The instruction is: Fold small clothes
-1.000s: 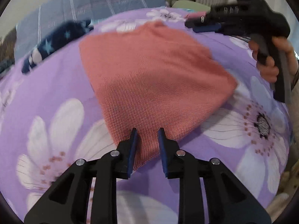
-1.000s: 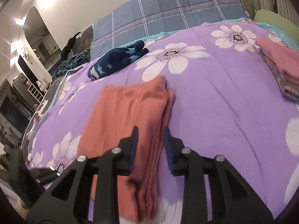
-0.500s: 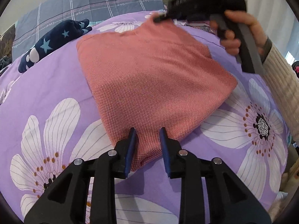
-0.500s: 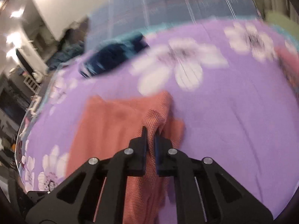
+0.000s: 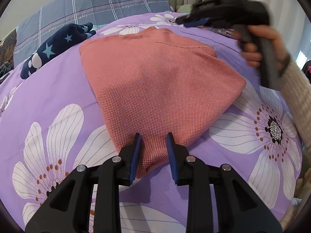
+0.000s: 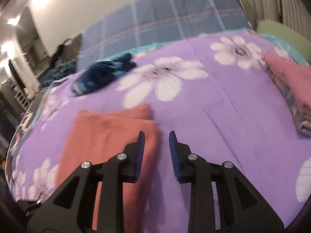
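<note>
A salmon knitted cloth (image 5: 159, 81) lies folded flat on the purple flowered bedspread (image 5: 58, 89). My left gripper (image 5: 153, 141) hangs over its near corner, jaws apart, and the corner lies loosely between the blue pads without being pinched. In the right wrist view the same cloth (image 6: 108, 136) sits low and left. My right gripper (image 6: 155, 137) has its jaws opening with nothing between them; its left finger is over the cloth's edge, its right finger over bare bedspread. From the left wrist view the right gripper (image 5: 186, 21) is a blur above the cloth's far corner, held by a hand (image 5: 258, 44).
A navy garment with stars (image 5: 56, 46) lies crumpled at the far left of the bed. A stack of folded clothes with a pink one on top (image 6: 291, 81) sits at the right edge. A blue plaid pillow (image 5: 97, 5) is behind the bedspread.
Half a second ago the right gripper was shut on the cloth's far corner; it has let go and drawn off to the right. The cloth lies flat. The left gripper has kept still.
</note>
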Action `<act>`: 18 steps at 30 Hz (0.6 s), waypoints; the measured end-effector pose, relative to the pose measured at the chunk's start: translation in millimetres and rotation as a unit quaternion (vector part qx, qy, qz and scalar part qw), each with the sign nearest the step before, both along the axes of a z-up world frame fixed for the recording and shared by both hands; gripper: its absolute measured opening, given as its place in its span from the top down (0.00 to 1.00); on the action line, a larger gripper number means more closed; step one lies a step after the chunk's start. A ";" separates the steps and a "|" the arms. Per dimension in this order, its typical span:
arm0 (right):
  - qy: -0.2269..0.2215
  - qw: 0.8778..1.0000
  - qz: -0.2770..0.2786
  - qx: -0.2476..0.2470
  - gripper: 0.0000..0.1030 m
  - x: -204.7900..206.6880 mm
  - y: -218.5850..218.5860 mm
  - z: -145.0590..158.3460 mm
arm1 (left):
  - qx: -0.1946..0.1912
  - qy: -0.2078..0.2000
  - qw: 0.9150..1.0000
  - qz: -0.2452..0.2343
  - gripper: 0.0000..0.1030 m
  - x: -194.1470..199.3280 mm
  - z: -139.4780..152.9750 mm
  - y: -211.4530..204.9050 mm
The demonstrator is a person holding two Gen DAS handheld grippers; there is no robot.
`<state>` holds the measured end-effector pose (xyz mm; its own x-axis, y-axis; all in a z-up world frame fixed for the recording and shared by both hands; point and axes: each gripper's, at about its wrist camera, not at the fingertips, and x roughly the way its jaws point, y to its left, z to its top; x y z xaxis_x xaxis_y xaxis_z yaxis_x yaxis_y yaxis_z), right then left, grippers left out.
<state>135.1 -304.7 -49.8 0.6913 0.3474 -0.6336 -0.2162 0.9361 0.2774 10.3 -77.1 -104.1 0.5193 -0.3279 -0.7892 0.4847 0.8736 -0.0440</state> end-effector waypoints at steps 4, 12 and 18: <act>-0.003 0.996 0.090 0.003 0.85 -50.1 31.4 4.3 | -0.002 -0.002 1.000 0.002 0.72 -1.4 0.5 0.4; 0.044 0.997 0.019 -0.067 1.00 -72.4 33.8 -58.3 | 0.000 -0.006 1.000 0.000 0.72 -3.0 0.5 -0.9; 0.038 0.998 0.011 -0.057 0.96 -90.6 39.2 -44.6 | -0.013 -0.005 1.000 0.007 0.71 -4.4 1.1 3.4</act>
